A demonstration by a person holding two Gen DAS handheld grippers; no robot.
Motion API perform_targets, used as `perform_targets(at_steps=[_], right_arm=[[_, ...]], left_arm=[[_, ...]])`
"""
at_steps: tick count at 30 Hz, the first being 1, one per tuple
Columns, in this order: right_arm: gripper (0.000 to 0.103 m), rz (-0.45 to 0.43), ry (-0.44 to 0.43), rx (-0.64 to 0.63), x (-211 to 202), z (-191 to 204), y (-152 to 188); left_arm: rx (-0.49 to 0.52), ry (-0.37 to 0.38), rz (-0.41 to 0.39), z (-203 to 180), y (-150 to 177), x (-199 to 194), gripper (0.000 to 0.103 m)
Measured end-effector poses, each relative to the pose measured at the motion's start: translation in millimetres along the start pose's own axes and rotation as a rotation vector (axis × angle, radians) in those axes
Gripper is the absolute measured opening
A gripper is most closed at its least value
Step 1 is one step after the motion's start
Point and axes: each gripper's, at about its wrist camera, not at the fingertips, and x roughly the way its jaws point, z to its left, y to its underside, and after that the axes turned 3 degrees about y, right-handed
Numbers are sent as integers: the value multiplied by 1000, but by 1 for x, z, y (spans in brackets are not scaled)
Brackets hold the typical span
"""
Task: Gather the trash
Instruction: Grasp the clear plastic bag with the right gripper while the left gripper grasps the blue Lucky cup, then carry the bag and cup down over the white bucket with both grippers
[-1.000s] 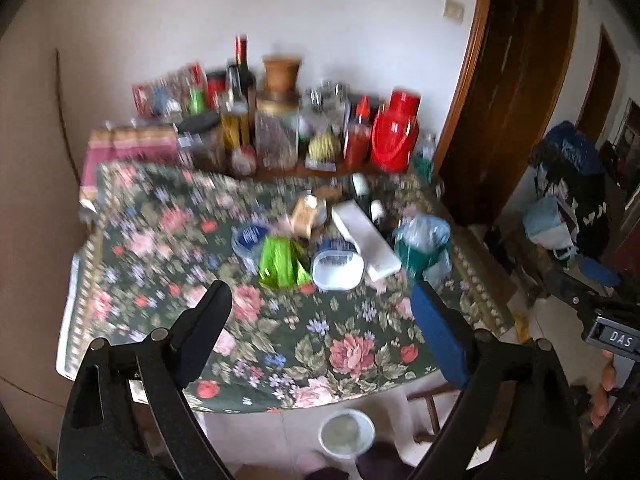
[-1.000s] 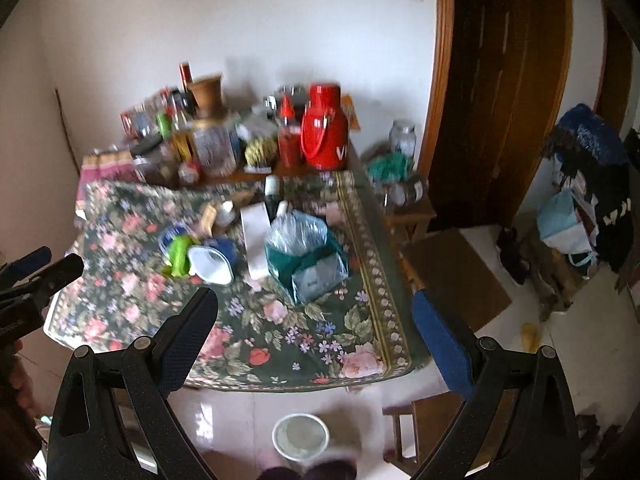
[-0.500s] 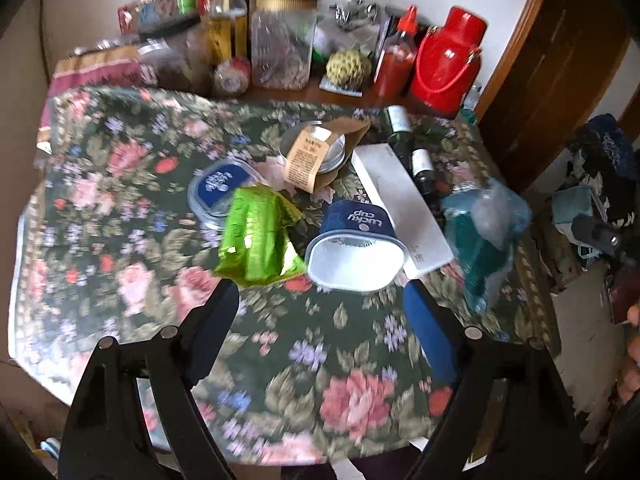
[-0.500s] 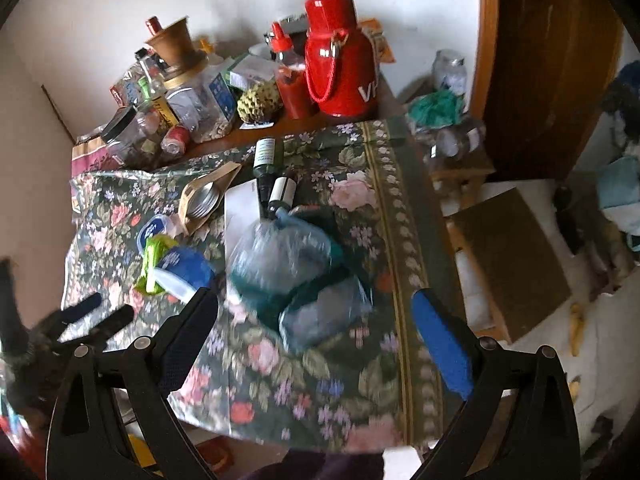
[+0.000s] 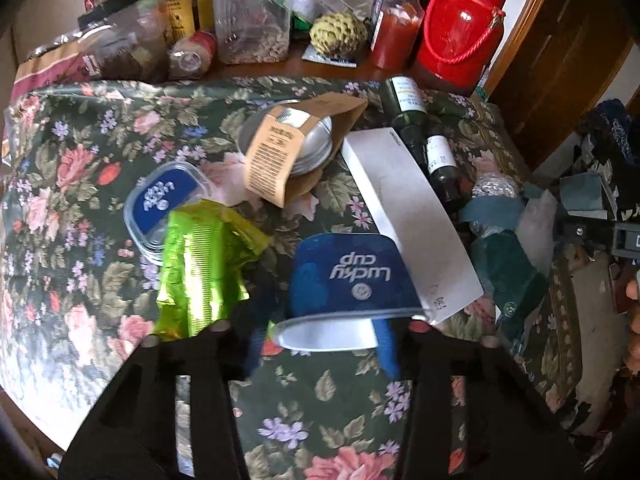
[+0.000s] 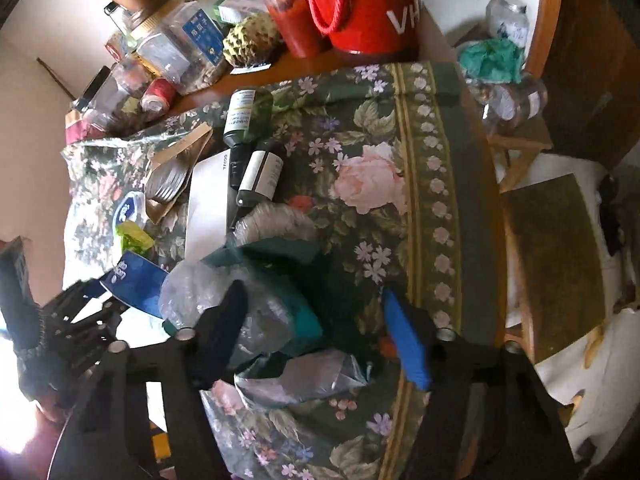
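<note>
Left wrist: my left gripper [image 5: 320, 344] closing around blue cup's [image 5: 348, 276] rim | right wrist: my right gripper [image 6: 320, 328] closing, straddling plastic bag [image 6: 256, 312] on tabletop [image 6: 420, 184]

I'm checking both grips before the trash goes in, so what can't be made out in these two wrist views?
- Left wrist view: whether the left gripper, jaws closing, touches the blue cup; its fingers are motion-blurred.
- Right wrist view: whether the right gripper, jaws closing, pinches the green and clear bag; crumpled plastic hides the contact.
- Both views: what the bag holds.
- Right wrist view: the red jug, cut off by the top edge.
</note>
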Motion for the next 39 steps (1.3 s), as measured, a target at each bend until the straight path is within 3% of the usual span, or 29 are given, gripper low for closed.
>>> perform_targets(at_steps=[3, 9, 21, 29, 39], right_arm=[[35, 28, -58, 24, 5, -6, -5], [15, 24, -76, 23, 0, -8, -4], [9, -59, -76, -90, -42, 13, 7], [9, -199, -67, -96, -90, 36, 20], [9, -401, 8, -34, -156, 88, 88]], left_arm=[[-18, -8, 26, -3, -1, 6, 19], [-68, -25, 41, -3, 3, 1, 7], [-109, -57, -43, -19, 13, -51, 5], [-53, -63, -157, -26, 24, -106, 5], [23, 19, -299, -6, 78, -197, 5]])
